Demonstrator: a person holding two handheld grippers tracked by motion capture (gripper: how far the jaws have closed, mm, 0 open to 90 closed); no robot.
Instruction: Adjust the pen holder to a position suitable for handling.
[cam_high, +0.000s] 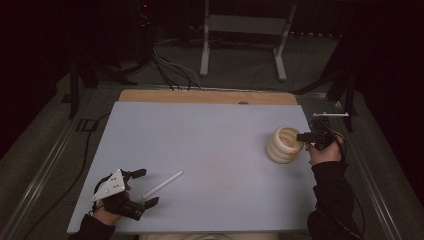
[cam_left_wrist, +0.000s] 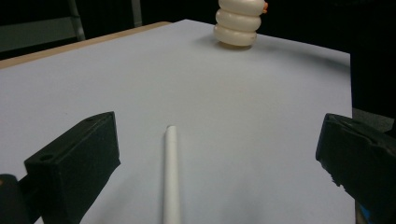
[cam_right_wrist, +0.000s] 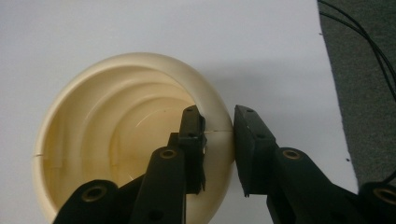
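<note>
On the pale blue table (cam_high: 200, 150) the work sits at two far-apart spots. At the right side, close to the right edge, stands a cream ribbed cup (cam_high: 282, 145), a ringed, bulging vessel with its mouth open upward. The right gripper (cam_high: 302, 137) comes at it from the right, held in a hand in a black sleeve. In the right gripper view, the jaws pinch the cup's rim (cam_right_wrist: 210, 121): one jaw is inside the mouth, the other outside against the wall, and the rim fills the gap between the pads. A small orange spot shows on the cup's right side beside the jaws in the high view.

At the near left corner, the left gripper (cam_high: 144, 187) rests low over the table, its jaws spread wide and holding nothing. A white stick (cam_high: 163, 184) lies flat on the table just to its right, slanting from near left to far right. In the left gripper view the stick (cam_left_wrist: 171, 177) lies between the two open jaws, well apart from both pads, pointing away toward the cup (cam_left_wrist: 238, 23) at the far side
</note>
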